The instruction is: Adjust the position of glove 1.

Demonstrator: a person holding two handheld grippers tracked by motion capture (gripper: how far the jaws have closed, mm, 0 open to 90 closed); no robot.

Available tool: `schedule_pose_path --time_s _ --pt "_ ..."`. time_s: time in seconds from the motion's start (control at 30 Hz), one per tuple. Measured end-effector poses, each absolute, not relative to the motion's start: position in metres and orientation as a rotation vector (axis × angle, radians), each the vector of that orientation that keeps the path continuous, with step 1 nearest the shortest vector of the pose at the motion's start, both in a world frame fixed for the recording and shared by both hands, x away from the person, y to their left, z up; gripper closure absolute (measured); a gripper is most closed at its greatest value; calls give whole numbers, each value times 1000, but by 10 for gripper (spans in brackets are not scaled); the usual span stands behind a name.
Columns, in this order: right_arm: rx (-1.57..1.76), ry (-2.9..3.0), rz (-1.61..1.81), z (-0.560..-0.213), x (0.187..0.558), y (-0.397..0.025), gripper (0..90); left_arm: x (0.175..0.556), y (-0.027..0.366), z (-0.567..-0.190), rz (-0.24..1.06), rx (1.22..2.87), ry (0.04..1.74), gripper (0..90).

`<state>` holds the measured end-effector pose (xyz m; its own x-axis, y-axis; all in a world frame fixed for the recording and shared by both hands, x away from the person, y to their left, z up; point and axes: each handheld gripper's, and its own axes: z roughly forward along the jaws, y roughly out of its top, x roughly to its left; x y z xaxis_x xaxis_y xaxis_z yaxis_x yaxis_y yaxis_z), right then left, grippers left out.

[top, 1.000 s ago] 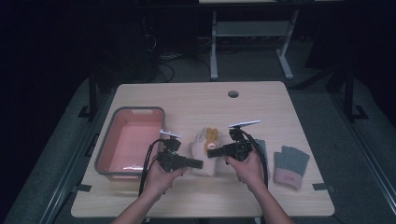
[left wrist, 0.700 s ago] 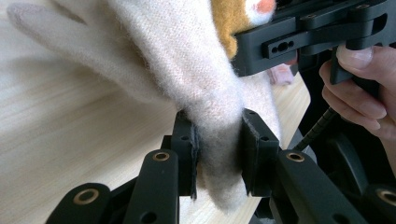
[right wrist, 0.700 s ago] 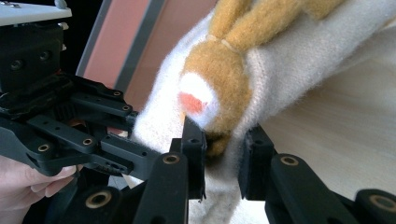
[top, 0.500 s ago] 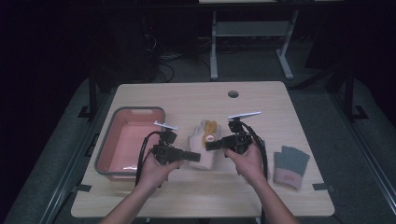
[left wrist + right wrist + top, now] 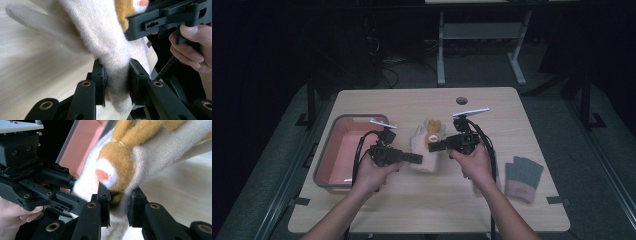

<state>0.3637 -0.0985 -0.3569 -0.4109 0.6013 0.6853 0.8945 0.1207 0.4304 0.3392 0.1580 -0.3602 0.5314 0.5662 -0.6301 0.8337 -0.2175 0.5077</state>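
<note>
Glove [image 5: 426, 145], the cream one with the orange animal patch, looks lifted a bit toward the pink bin [image 5: 343, 150] compared with a second ago in the high view, so I'd guess it's headed in there; hard to be sure at this size. Left gripper [image 5: 414, 159] and right gripper [image 5: 435, 146] meet on it from both sides. A grey glove [image 5: 522, 176] lies well apart. Left gripper view: jaws narrow, pinching the glove's cuff edge [image 5: 117, 82]. Right gripper view: jaws narrow too, clamped on the patch end [image 5: 117, 195].
</note>
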Motion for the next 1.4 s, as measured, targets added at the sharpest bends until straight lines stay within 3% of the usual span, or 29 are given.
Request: schedule_pose_path --time_s 1.4 --pt "-1324 -2151 -1211 -300 397 -34 752 352 222 -308 -312 1858 1154 702"
